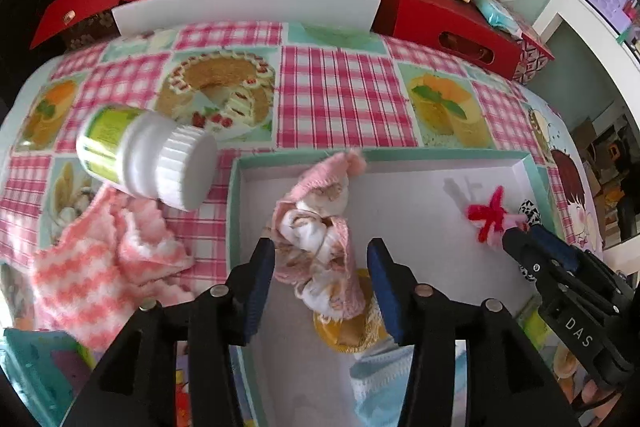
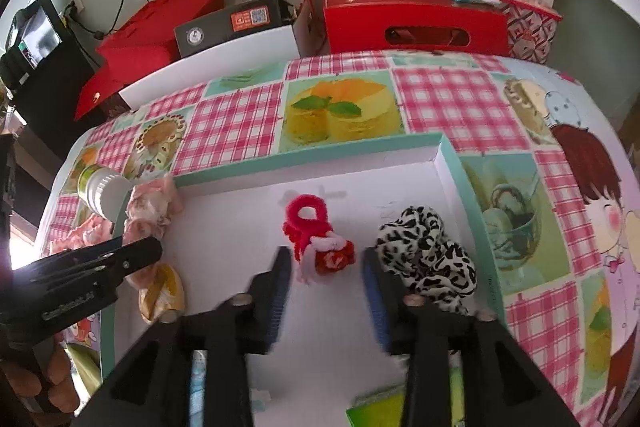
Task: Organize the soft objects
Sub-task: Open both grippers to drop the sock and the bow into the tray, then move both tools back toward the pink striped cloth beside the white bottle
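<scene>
Both tongs stand apart, clamping nothing. Left tongs (image 1: 320, 267) straddle the pink knitted doll (image 1: 320, 227), right tongs (image 2: 326, 267) the red fuzzy hair tie (image 2: 320, 239), both resting in the mint-rimmed white tray (image 2: 312, 147), apparently just dropped there for sorting.

A pink knitted doll (image 1: 316, 227) with a pompom hat lies lengthwise at the centre of the left wrist frame, in the white tray (image 1: 400, 195) with teal rim. A yellow soft piece (image 1: 352, 331) lies under its lower end. Right of centre lies a red scrunchie (image 2: 316, 231), a black-and-white spotted one (image 2: 428, 251) just beside it. A pink-and-white cloth (image 1: 100, 263) lies crumpled at lower left, outside the tray.
</scene>
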The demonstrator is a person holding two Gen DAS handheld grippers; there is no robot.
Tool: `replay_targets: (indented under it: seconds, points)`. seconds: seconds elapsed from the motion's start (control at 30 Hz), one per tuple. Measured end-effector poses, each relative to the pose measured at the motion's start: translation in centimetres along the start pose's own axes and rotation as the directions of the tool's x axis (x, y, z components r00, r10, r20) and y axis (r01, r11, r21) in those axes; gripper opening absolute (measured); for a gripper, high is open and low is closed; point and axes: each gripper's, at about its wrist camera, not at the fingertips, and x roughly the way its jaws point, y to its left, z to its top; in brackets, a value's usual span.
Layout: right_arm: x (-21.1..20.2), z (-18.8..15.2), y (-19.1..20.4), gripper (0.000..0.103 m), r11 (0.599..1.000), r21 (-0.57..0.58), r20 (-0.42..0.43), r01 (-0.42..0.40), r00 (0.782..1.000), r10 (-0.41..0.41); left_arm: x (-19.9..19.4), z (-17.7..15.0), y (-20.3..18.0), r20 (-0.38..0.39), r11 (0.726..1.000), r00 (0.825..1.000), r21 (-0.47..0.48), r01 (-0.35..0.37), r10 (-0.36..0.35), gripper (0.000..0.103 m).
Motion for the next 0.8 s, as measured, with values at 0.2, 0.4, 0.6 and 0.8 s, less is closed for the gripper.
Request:
replay_targets:
  seconds: [0.2,0.4,0.6,0.8]
  points:
    - [-2.1,0.4,0.6,0.056,1.000,-0.020,0.045,0.021,0.999,-0.020,-3.0,0.2,0.5,0.061,1.000,0.998,-0.012,-0.012,0.013,0.066]
    - [-3.6,0.5,1.2,0.080,0.997,-0.042,0.065,0.067,0.996,-0.064,-4.3,0.4,1.3,0.093,0.997,0.993,-0.038,-0.062,0.066,0.079]
    - [-3.8,0.5,1.9,0.103,0.990,-0.080,0.072,0.118,0.991,-0.113,-3.9,0.4,2.8,0.100,0.992,0.990,-0.082,-0.093,0.101,0.089]
    - [-3.0,0.5,1.3,0.103,0.984,-0.057,0.046,0.166,0.985,-0.164,-3.4,0.2,3.9,0.117,0.981,0.979,-0.112,-0.156,0.169,0.103]
